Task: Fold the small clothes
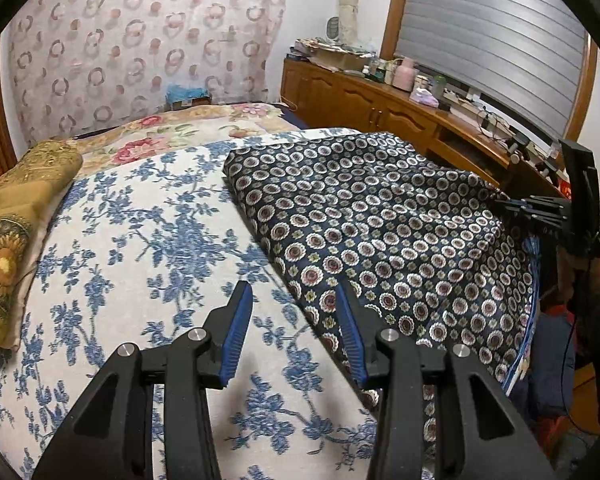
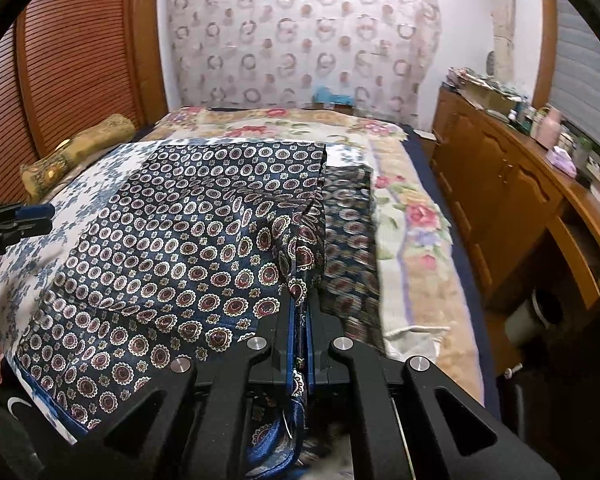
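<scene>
A dark navy garment with a round medallion print lies spread on the blue-flowered bedspread. My left gripper is open and empty, with its right finger over the garment's near left edge. In the right wrist view my right gripper is shut on a bunched edge of the garment and lifts it a little; a fold stands up in front of the fingers. My right gripper also shows at the far right of the left wrist view, and my left gripper at the left edge of the right wrist view.
A yellow bolster pillow lies at the bed's left side. A floral blanket covers the right and far part of the bed. A wooden cabinet with clutter stands along the right wall. A patterned curtain hangs behind.
</scene>
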`<state>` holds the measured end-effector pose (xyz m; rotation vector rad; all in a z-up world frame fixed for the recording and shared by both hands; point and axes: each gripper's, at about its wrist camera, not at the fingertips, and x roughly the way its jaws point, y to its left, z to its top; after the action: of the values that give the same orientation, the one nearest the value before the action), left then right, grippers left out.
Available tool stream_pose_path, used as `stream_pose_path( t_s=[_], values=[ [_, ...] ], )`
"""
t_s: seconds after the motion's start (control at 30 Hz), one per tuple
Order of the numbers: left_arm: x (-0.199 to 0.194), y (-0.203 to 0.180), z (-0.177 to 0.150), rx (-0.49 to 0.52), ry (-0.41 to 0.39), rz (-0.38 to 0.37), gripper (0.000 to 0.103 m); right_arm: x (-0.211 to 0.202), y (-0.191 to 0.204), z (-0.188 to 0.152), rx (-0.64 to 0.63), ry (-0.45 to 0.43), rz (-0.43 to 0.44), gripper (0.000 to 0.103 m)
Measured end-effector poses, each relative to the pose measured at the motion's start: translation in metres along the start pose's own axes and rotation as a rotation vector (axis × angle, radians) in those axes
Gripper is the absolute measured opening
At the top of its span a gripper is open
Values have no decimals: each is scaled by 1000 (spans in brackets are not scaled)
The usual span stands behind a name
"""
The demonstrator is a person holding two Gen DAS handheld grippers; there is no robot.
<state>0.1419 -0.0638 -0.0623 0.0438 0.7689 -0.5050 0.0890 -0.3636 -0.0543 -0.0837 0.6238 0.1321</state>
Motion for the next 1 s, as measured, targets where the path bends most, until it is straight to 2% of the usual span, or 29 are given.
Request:
stream_pose_path(
  t_s=[0.3, 0.5, 0.73, 1.0],
  values=[
    [15, -11, -3, 21, 44, -28, 45, -21, 21, -8, 23, 7, -49, 4],
    [19, -16, -6, 25, 56, -33, 45, -10, 8, 3, 51, 20, -43, 4],
    [26, -26, -12, 40, 84, -41, 46, -11, 12, 6, 29, 28, -73, 4],
    [37, -33, -21, 47, 117, -52, 46, -19, 11, 4, 1, 15, -105, 22]
  ],
)
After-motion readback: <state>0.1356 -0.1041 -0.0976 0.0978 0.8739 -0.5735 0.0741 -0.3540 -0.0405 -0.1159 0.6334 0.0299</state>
